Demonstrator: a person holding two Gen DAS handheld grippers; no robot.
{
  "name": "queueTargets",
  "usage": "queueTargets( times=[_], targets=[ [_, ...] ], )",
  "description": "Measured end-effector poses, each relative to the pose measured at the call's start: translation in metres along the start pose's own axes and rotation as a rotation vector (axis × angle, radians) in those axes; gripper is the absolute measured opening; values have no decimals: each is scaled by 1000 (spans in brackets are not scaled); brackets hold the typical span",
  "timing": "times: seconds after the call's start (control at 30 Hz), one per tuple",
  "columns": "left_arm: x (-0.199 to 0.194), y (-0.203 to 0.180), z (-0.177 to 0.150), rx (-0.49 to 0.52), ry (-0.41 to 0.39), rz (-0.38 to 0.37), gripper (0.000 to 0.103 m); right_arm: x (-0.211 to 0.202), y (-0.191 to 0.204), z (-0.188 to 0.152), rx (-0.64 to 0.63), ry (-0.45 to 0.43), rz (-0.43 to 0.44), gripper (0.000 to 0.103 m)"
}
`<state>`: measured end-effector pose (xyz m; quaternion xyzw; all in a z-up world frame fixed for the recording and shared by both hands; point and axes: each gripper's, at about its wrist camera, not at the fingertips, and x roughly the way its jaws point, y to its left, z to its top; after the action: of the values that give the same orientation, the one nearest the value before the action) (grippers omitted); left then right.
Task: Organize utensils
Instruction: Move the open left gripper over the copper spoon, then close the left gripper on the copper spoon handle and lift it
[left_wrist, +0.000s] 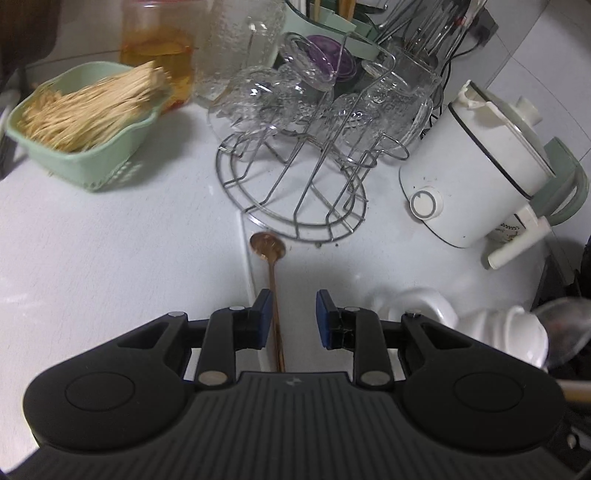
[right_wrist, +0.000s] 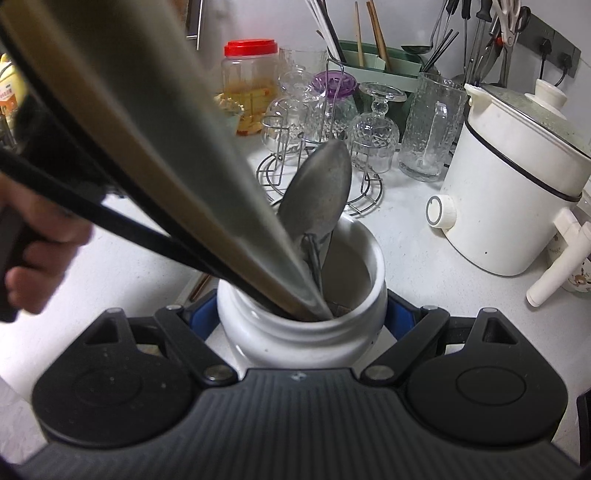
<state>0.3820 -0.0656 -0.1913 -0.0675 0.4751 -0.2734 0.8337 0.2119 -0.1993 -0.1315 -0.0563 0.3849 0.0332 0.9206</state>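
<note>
- The left gripper hangs low over the white counter with its blue pads spread apart and nothing pinched between them.
- A copper spoon lies flat on the counter between those pads, its handle just beside the left pad; whether it touches the pad cannot be told. Its bowl points toward the back and lies just in front of the rim of a wire glass rack.
- The rack carries upturned clear glasses.
- A green basket full of pale sticks sits toward the back left edge of the counter, with an amber jar behind it.
- A white cooker with a round knob stands toward the right edge.
- The right gripper has its pads pressed on both sides of a white ceramic jar, clamping it.
- The jar stands on the counter in front of the rack and holds a large grey spoon, bowl up, along with broad blurred handles that lean out to the left.
- A hand shows at the left edge of the right wrist view, wrapped around a black grip.
</note>
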Motion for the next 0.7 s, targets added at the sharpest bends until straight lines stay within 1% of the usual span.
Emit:
queueTargets(
  times=[0.07,0.13,0.2,0.3,0.43,0.5,0.57,0.6,0.67,0.7],
  targets=[
    [11,-5,6,36,9,30,29,0,0,-1,-5,-8,1,91],
    [21,-8,10,74,18,44,29,-1,0,-3,-11,-26,6,91],
    [28,-8,13,79,17,74,29,1,0,-4,-16,-45,11,91],
    [37,-4,15,71,41,84,29,1,-2,-6,-23,-62,23,91],
    [41,-5,21,95,55,101,28,1,-6,-7,-43,-78,48,91],
    [44,-8,25,97,73,116,25,1,-7,-7,-48,-80,54,91],
    [47,-12,30,112,98,147,16,1,-8,-7,-52,-84,56,91],
    [49,-13,33,109,110,160,15,1,-8,-7,-52,-84,57,91],
    [51,-13,37,86,140,154,8,-1,-7,-9,-52,-84,57,91],
    [52,-15,37,84,158,152,7,-2,-7,-10,-52,-85,56,91]
  ],
)
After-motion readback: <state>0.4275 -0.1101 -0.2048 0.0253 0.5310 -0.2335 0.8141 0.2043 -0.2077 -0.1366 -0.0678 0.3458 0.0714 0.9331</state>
